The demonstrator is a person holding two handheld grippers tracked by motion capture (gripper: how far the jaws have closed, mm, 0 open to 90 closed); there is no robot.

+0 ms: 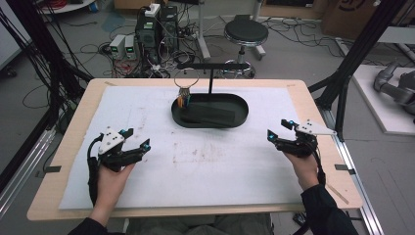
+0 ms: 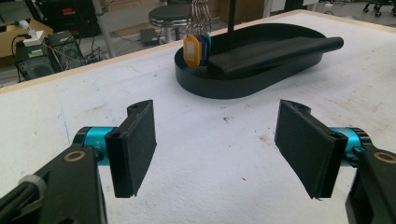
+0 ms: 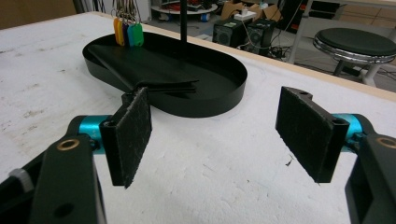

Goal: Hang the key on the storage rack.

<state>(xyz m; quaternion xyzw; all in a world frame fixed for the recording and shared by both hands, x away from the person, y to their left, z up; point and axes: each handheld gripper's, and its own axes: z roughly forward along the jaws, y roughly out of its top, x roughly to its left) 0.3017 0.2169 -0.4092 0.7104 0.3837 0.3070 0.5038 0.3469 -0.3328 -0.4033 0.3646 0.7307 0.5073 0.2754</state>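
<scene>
**No readable text**

No word, number, brand or sign can be read in any view. The coloured key tags (image 2: 196, 49) hanging at the upper middle of the left gripper view show blank faces, and they look just as plain at the upper left of the right gripper view. The cardboard box (image 1: 355, 14) at the upper right of the high view carries a dark printed mark, but it is cut off by the frame edge and too blurred to make out.
</scene>
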